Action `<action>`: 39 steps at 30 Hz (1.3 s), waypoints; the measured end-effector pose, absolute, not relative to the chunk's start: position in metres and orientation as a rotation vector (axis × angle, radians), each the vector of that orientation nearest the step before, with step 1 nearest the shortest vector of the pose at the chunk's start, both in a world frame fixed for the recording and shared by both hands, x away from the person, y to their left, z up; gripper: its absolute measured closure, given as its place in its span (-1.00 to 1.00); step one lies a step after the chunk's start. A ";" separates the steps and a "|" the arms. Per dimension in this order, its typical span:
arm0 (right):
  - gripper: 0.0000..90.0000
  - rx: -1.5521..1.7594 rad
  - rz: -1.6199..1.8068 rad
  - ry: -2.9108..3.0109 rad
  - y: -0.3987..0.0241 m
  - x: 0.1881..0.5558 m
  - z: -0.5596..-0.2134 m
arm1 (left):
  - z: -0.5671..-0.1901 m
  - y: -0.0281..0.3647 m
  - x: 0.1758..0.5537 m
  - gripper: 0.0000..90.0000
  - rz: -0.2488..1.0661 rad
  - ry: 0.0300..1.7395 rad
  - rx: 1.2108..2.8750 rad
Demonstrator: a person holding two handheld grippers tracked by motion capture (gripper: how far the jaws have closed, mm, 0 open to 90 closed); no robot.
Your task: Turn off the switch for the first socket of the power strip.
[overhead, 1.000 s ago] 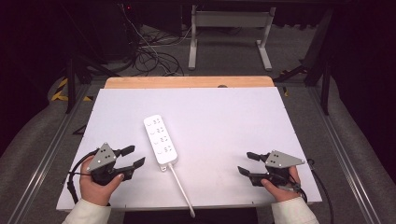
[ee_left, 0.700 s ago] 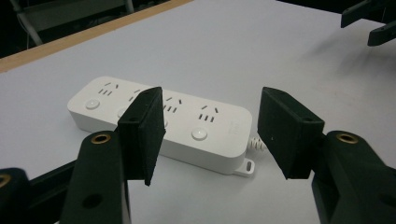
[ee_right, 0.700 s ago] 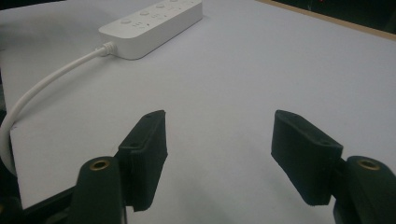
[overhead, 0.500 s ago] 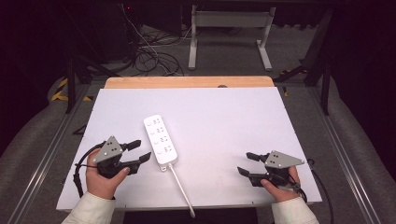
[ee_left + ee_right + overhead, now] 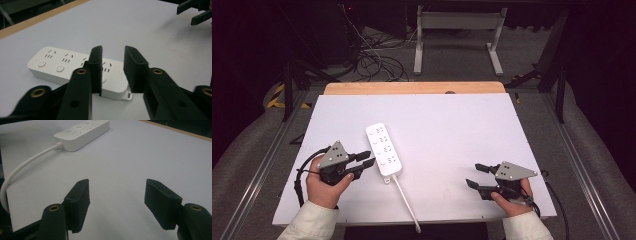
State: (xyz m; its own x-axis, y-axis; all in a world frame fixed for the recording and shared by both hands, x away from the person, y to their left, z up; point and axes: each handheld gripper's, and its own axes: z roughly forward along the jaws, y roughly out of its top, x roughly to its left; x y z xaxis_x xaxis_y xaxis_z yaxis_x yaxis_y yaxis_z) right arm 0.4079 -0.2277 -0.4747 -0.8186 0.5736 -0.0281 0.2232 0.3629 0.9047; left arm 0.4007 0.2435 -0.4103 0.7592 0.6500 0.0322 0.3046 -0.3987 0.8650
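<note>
A white power strip point(image 5: 383, 149) lies flat on the white tabletop point(image 5: 452, 125), with its cable point(image 5: 406, 202) running to the front edge. My left gripper point(image 5: 366, 159) is held just left of the strip's near end, pointing at it. In the left gripper view its jaws point(image 5: 112, 53) have just been closing to a narrow gap with nothing between them; the strip point(image 5: 62, 66) lies behind them. My right gripper point(image 5: 476, 175) rests at the front right, apart from the strip. Its jaws point(image 5: 117, 192) stand wide open over bare table, with the strip point(image 5: 82, 131) and cable point(image 5: 25, 167) farther off.
A wooden strip point(image 5: 412, 88) borders the table's far edge. Behind it are tangled floor cables point(image 5: 372, 60) and a white metal frame point(image 5: 457, 30). Metal rails point(image 5: 577, 165) run along both sides. The right gripper point(image 5: 197, 12) shows at the top right of the left gripper view.
My left hand has lifted a little and moved right toward the power strip, and its jaws have narrowed. The right hand and the strip have kept still.
</note>
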 end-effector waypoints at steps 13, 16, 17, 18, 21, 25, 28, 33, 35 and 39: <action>-0.17 0.703 1.439 2.292 -0.229 0.408 -0.474 | -0.400 0.226 0.423 1.00 0.383 0.727 2.142; -0.17 0.702 1.439 2.292 -0.229 0.408 -0.474 | -0.401 0.222 0.430 1.00 0.352 0.736 2.178; -0.17 0.700 1.438 2.292 -0.229 0.408 -0.474 | -0.401 0.221 0.432 1.00 0.344 0.740 2.194; -0.17 0.700 1.439 2.292 -0.229 0.408 -0.474 | -0.402 0.221 0.435 1.00 0.339 0.741 2.206; -0.17 0.702 1.437 2.293 -0.229 0.408 -0.475 | -0.403 0.219 0.440 1.00 0.323 0.741 2.232; -0.17 0.699 1.434 2.292 -0.229 0.408 -0.475 | -0.405 0.215 0.447 1.00 0.294 0.744 2.277; -0.17 0.700 1.433 2.292 -0.229 0.408 -0.475 | -0.408 0.211 0.452 1.00 0.279 0.747 2.320; -0.17 0.699 1.432 2.294 -0.228 0.408 -0.475 | -0.414 0.204 0.461 1.00 0.240 0.763 2.379; -0.17 0.701 1.432 2.294 -0.229 0.408 -0.475 | -0.416 0.202 0.463 1.00 0.218 0.769 2.396; -0.17 0.700 1.432 2.296 -0.228 0.408 -0.475 | -0.419 0.200 0.467 1.00 0.204 0.778 2.431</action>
